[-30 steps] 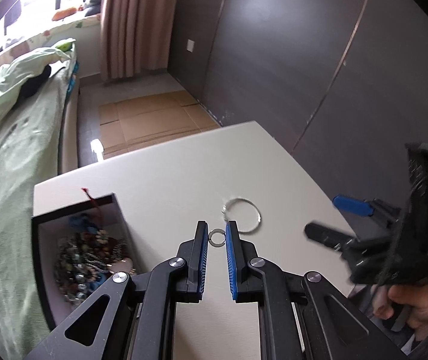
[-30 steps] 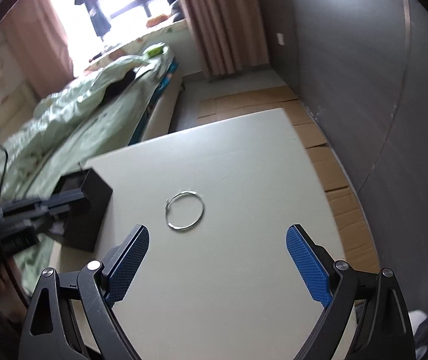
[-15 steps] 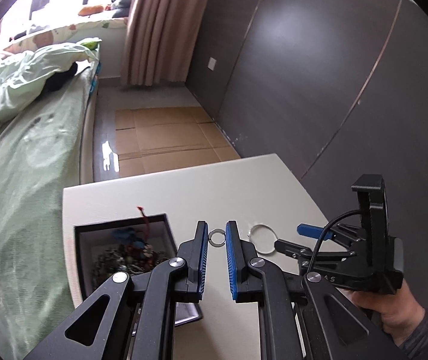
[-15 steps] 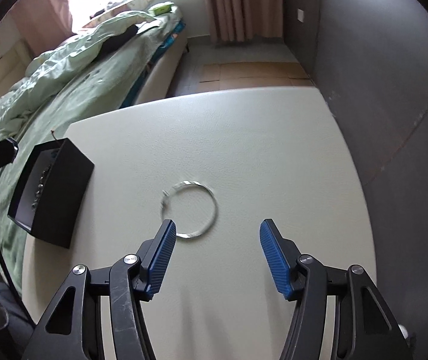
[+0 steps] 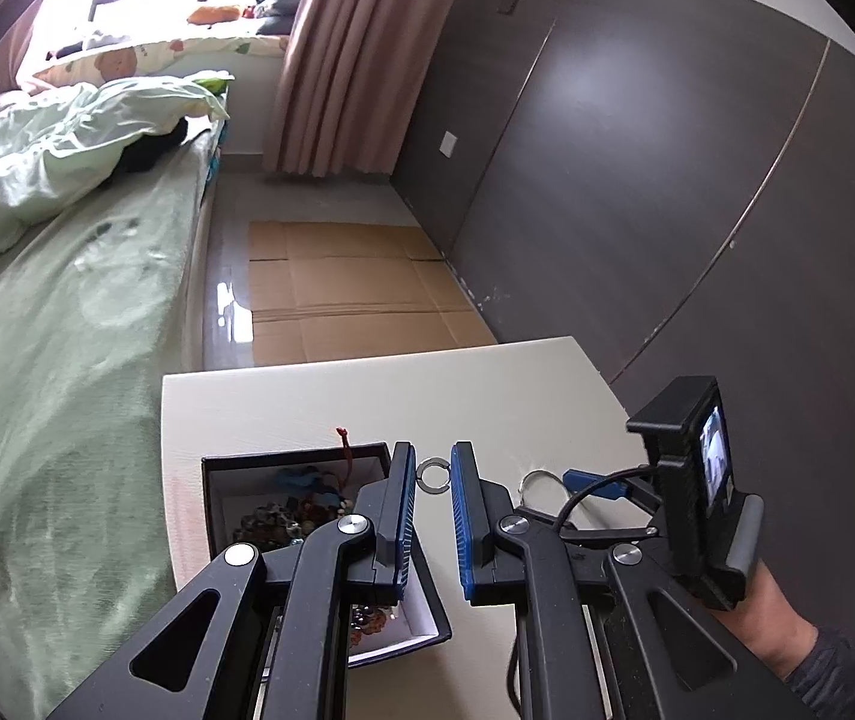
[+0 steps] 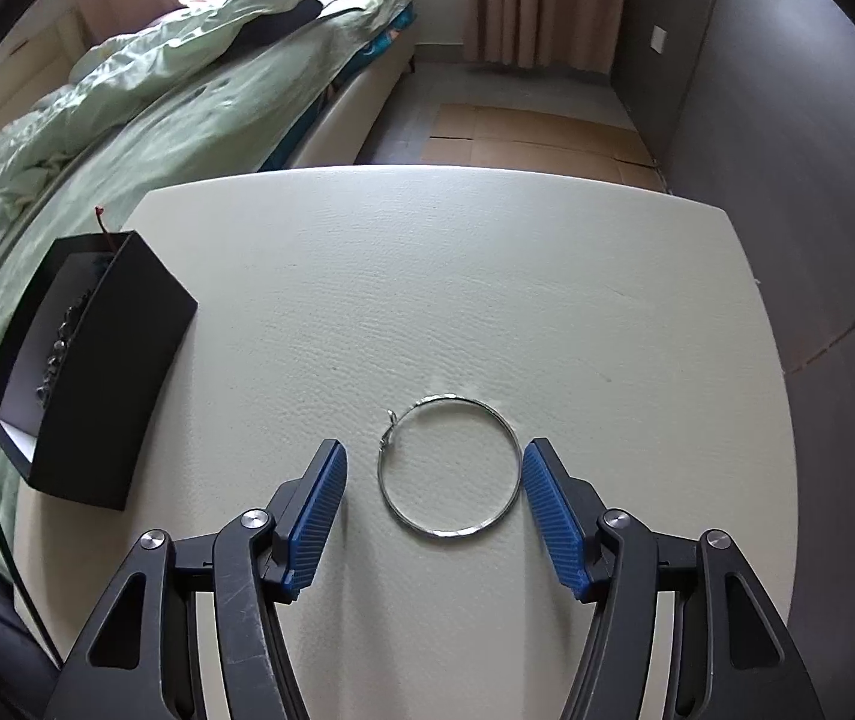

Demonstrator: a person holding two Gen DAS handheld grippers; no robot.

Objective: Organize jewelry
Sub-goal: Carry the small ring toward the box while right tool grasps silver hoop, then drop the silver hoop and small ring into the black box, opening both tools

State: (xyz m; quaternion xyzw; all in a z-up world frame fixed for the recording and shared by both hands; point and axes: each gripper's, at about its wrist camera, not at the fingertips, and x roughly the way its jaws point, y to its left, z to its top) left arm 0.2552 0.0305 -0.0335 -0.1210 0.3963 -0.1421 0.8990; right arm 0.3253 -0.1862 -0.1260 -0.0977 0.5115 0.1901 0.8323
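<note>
My left gripper is shut on a small silver ring, held in the air at the right edge of an open black jewelry box that holds several beads and bracelets. My right gripper is open, low over the white table, with its blue pads either side of a large silver hoop lying flat; the pads stand apart from the hoop. The box also shows at the left in the right wrist view. The right gripper and part of the hoop show in the left wrist view.
A bed with a green quilt runs along the table's left side. Dark wall panels stand to the right. Flattened cardboard lies on the floor beyond the table's far edge.
My left gripper carried the small ring leftward to the box's edge. My right gripper came down and forward over the hoop and narrowed its opening around it.
</note>
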